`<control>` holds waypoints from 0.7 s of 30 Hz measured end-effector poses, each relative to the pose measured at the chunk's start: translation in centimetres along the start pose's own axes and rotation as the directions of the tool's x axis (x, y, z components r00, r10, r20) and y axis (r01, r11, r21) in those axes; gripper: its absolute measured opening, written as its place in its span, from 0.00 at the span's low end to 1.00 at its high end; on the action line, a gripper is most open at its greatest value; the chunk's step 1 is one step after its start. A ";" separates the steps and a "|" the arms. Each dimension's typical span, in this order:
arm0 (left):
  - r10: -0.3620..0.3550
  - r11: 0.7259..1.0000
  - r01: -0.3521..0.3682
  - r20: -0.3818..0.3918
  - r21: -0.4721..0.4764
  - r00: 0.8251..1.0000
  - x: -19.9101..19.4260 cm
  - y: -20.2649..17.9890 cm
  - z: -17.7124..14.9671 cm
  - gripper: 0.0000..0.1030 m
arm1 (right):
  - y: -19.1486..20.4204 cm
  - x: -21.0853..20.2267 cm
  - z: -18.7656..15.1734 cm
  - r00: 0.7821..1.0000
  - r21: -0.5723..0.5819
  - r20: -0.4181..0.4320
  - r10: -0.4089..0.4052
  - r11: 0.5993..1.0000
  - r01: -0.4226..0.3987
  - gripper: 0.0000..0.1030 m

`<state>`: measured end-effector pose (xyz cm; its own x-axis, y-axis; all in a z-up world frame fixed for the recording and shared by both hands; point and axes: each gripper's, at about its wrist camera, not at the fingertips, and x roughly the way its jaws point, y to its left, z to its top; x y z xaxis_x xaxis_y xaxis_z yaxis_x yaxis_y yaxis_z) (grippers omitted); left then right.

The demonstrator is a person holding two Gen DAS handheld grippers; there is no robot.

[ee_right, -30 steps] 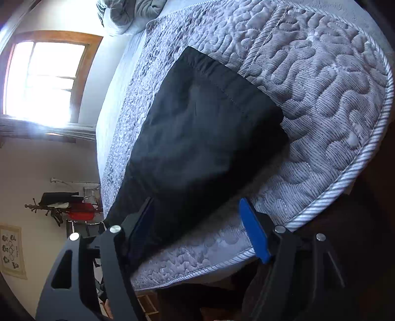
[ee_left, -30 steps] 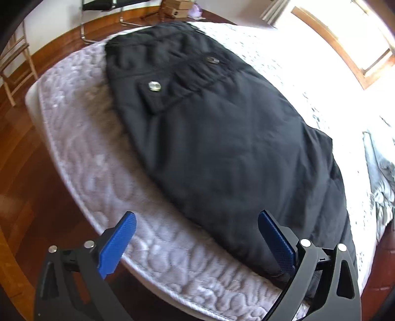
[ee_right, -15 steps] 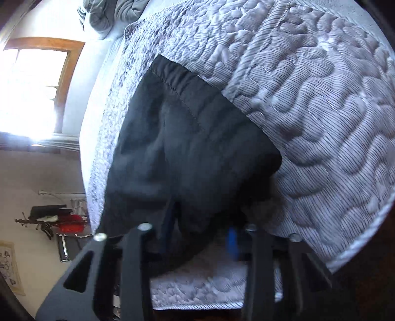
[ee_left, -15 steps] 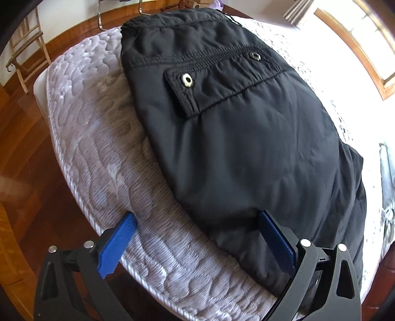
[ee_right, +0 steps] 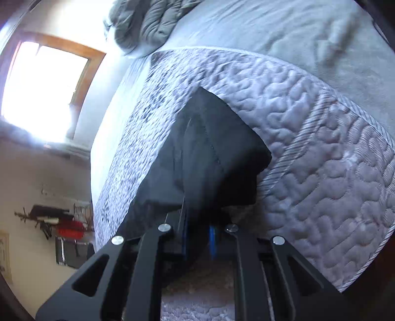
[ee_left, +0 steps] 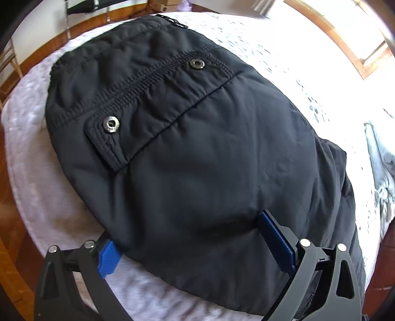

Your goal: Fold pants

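So far the black padded pants [ee_left: 197, 148] lie on the quilted grey bed [ee_right: 321, 172], apparently already doubled lengthwise; right gripper [ee_right: 198, 237] fingers have just closed, pinching the hem between them, left gripper [ee_left: 195, 237] fingers spread astride the waist edge; cross-folds remain.

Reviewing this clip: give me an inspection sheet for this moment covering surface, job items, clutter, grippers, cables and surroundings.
Surface: quilted grey mattress, bare of sheets near the edge.
Job's things: black pants lying on the mattress, pocket flap with a metal snap facing up; hem end lifted off the quilt.
Clutter: crumpled grey bedding at the far end of the bed.
Grippers: left gripper open, its fingers straddling the pants' near edge; right gripper has just closed and is shut on the pants' hem end.
Cables: nothing seen.
Surroundings: bright window, wooden floor, a rack with clothes by the wall.
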<state>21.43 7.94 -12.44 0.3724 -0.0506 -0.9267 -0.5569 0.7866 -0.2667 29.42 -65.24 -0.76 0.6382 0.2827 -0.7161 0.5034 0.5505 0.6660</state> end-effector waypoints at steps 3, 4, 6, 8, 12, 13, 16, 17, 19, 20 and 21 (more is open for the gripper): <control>0.008 1.000 -0.008 0.008 0.030 1.000 1.4 -1.6 0.9 0.97 | -1.8 1.0 -0.4 0.997 0.028 -0.005 -0.075 0.997 0.075 0.11; 0.006 0.999 -0.007 0.013 0.035 1.000 1.7 -1.9 1.3 0.97 | -2.4 1.1 -0.6 0.996 0.034 -0.005 -0.091 0.995 0.091 0.11; 0.004 0.999 -0.004 0.012 0.038 1.000 2.2 -1.8 1.8 0.97 | -3.6 1.5 -1.1 0.995 0.046 -0.001 -0.098 0.994 0.098 0.11; -0.008 0.999 0.008 0.005 0.040 1.000 2.2 -1.5 2.1 0.97 | -4.4 1.8 -1.7 0.994 0.060 -0.006 -0.113 0.992 0.114 0.12; -0.031 0.997 0.031 -0.008 0.064 0.999 0.9 0.0 2.5 0.96 | -3.1 1.4 -2.0 0.988 0.012 0.019 -0.151 0.989 0.150 0.12; -0.029 0.998 0.029 -0.003 0.061 1.000 0.2 0.5 2.0 0.96 | -2.2 1.3 -2.0 0.985 -0.015 0.030 -0.173 0.985 0.173 0.12; -0.046 0.999 0.046 0.011 0.024 0.999 -1.2 2.0 1.5 0.96 | 0.4 0.7 -2.3 0.973 -0.085 0.084 -0.215 0.971 0.222 0.11; -0.059 0.998 0.059 0.015 0.010 0.998 -1.7 2.7 1.4 0.96 | 1.2 0.4 -2.4 0.971 -0.100 0.105 -0.216 0.969 0.227 0.11; -0.077 0.997 0.077 0.022 -0.007 0.997 -2.5 3.6 0.9 0.96 | 3.4 -0.4 -2.9 0.966 -0.142 0.152 -0.207 0.963 0.229 0.11; -0.091 0.996 0.092 0.028 -0.015 0.995 -3.1 4.0 0.8 0.96 | 4.6 -0.7 -3.3 0.966 -0.167 0.172 -0.195 0.960 0.223 0.11; -0.103 0.994 0.104 0.031 -0.017 0.994 -3.4 4.6 1.1 0.96 | 6.1 -1.0 -3.6 0.967 -0.199 0.190 -0.172 0.957 0.209 0.11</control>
<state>18.42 12.42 -10.27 0.4508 -0.1122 -0.8856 -0.5279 0.7665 -0.3658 29.72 -59.33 3.21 0.6410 0.0294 -0.7669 0.4997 0.7424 0.4462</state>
